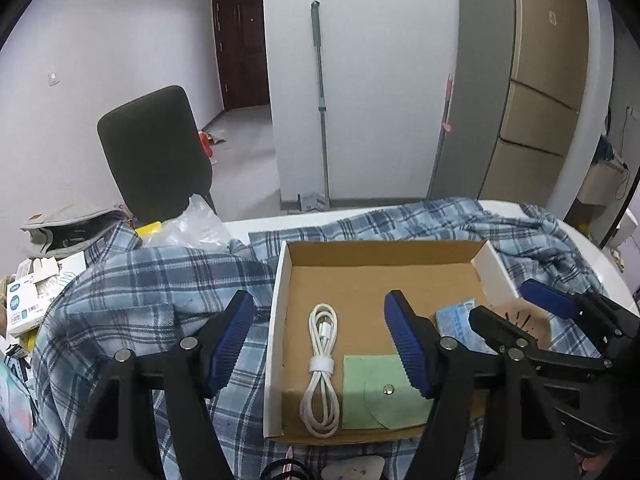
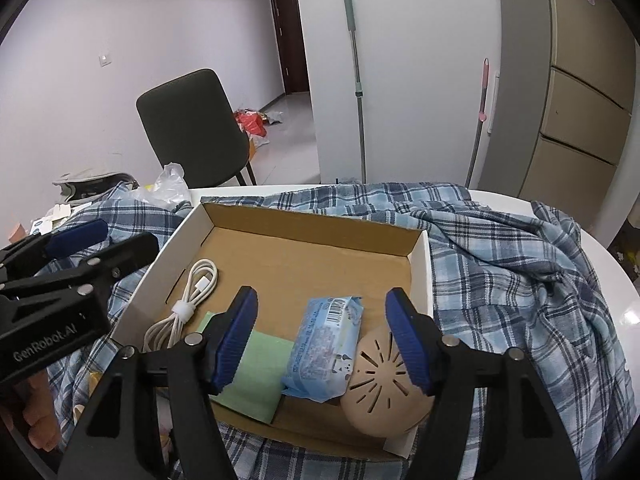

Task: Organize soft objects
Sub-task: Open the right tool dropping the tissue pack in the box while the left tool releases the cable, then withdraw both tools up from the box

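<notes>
A shallow cardboard box (image 1: 280, 280) (image 2: 420, 264) lies on a blue plaid shirt (image 1: 140, 292) (image 2: 520, 264). In it are a coiled white cable (image 1: 322, 364) (image 2: 188, 304), a green pouch with a snap (image 1: 376, 392) (image 2: 256, 372), a blue tissue pack (image 2: 324, 352) (image 1: 456, 320) and a beige slotted ball (image 2: 380, 384). My left gripper (image 1: 320, 340) is open and empty above the box's left edge. My right gripper (image 2: 320, 336) is open and empty above the tissue pack and the ball; it also shows in the left wrist view (image 1: 516, 312).
A dark chair (image 1: 156, 152) (image 2: 192, 128) stands behind the white table (image 2: 608, 280). Clear plastic bags (image 1: 196, 220), small cartons (image 1: 28, 300) and a grey item (image 1: 68, 224) crowd the table's left side. Mops (image 2: 356, 80) lean on the wall behind.
</notes>
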### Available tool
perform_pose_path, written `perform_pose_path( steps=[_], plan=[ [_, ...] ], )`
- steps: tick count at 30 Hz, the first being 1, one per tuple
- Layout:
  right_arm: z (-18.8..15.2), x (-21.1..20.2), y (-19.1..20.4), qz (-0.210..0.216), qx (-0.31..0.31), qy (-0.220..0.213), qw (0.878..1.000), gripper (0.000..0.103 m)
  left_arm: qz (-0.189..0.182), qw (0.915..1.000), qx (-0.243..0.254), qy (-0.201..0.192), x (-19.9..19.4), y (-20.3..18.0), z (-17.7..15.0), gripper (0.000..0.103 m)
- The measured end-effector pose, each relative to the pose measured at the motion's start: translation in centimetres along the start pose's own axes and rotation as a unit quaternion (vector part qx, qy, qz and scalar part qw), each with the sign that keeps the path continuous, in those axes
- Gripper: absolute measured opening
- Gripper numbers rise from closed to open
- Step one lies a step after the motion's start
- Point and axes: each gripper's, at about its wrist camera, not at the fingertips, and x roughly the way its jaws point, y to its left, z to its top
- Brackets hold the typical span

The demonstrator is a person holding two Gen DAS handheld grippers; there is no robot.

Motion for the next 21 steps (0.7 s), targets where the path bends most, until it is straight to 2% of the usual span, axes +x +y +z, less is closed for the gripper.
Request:
perform_pose_path(
  steps=[3,5,11,13,15,20,21],
  plan=[
    [0.6,-1.5,-0.1,-0.02,-0.004,-0.025,0.999,0.065,-0.009,0.9999,-0.004,-0.014,-1.1,0.3,0.4,0.07],
    [1.2,-3.1,-0.1,-0.018,-0.001,-0.04,0.999,0.065,-0.016,0.9992,-0.006,-0.036,-2.8,0.5,0.8,0.07],
    [1.6,-9.9,1.5,-0.014,-0.023,-0.103,0.994,0.065,-0.031,0.9926,-0.006,-0.117,-10.4,1.0,1.3,0.07],
    [1.3,-12.2,2.3,-0.01,-0.031,-0.124,0.992,0.065,-0.024,0.9892,-0.004,-0.145,-13.1,1.1,1.0,0.074],
    [0.7,-14.3,3.2,-0.012,-0.046,-0.146,0.988,0.065,-0.025,0.9853,0.001,-0.169,-15.3,1.2,0.4,0.086],
    [-1.2,-17.8,4.5,-0.006,-0.064,-0.185,0.981,0.066,-0.019,0.9758,0.009,-0.218,-19.8,1.5,-2.1,0.087],
    [-1.7,-18.3,4.5,-0.001,-0.06,-0.191,0.98,0.069,-0.02,0.9751,0.009,-0.221,-20.3,1.6,-2.6,0.087]
  ],
)
